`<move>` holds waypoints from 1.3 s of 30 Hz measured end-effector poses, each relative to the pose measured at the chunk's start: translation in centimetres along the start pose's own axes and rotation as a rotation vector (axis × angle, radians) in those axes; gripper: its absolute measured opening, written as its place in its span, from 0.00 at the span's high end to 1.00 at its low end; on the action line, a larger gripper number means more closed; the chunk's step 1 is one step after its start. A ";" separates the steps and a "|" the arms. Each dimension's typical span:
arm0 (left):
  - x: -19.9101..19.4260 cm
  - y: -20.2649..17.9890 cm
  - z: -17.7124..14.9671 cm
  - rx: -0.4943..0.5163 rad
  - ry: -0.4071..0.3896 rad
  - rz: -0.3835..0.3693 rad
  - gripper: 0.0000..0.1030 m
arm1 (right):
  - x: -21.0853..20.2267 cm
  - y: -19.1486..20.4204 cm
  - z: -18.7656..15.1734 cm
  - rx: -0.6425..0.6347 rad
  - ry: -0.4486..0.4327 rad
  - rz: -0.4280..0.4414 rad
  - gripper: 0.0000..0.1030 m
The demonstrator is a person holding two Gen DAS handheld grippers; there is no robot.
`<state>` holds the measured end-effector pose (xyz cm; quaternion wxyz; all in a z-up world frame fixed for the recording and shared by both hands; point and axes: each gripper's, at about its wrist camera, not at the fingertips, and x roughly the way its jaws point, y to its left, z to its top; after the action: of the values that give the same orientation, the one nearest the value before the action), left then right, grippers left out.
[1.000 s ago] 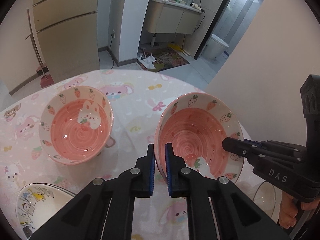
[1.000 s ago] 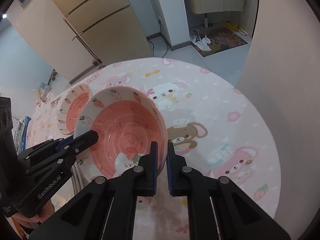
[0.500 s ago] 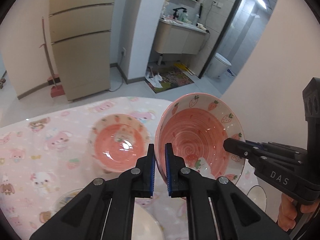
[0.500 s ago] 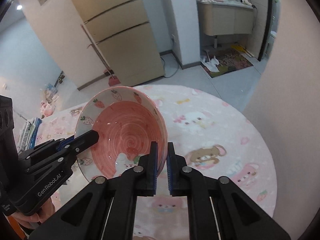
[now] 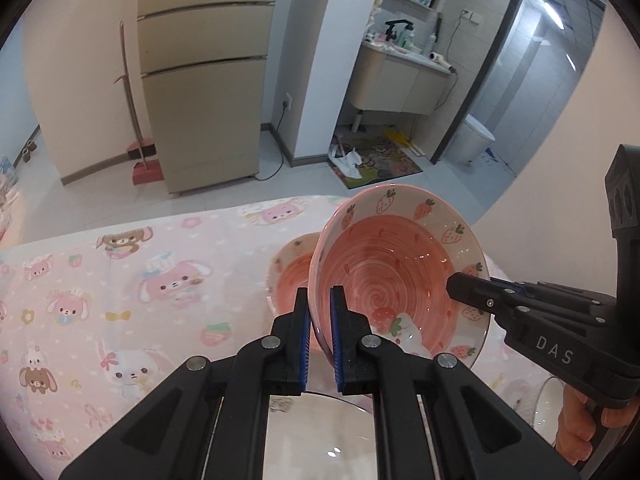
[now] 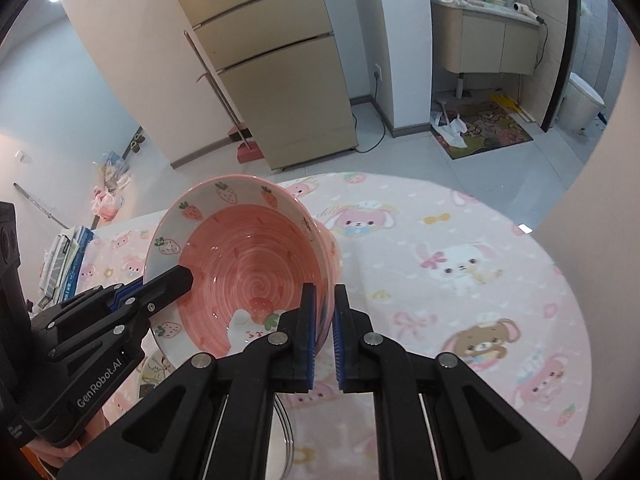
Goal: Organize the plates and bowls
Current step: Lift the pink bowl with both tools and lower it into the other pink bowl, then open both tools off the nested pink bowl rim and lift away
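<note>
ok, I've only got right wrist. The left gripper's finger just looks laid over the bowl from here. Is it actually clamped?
Observer: Yes. The left gripper is shut on the held bowl, one pad on each side of the rim.
Operator: Any other bowl close by? I see none.
Observer: A second strawberry bowl sits on the table, partly hidden behind the held one.

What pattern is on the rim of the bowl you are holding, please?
Strawberries on a white rim, clearest in the left wrist view.
</note>
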<state>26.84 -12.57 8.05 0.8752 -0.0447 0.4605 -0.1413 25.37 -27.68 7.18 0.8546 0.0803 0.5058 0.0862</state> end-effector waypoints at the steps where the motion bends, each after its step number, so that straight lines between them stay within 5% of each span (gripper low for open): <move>1: 0.4 0.3 0.0 -0.003 0.006 0.004 0.90 | 0.7 0.1 0.1 0.008 0.010 0.002 0.93; 39: 7.3 1.9 -0.5 0.032 0.075 0.081 0.90 | 7.4 0.7 0.8 -0.021 0.090 -0.102 0.92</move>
<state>30.72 -12.81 1.56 0.8630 -0.0068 0.4920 -0.1147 29.58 -25.32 1.44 0.8351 0.0415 0.5462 0.0512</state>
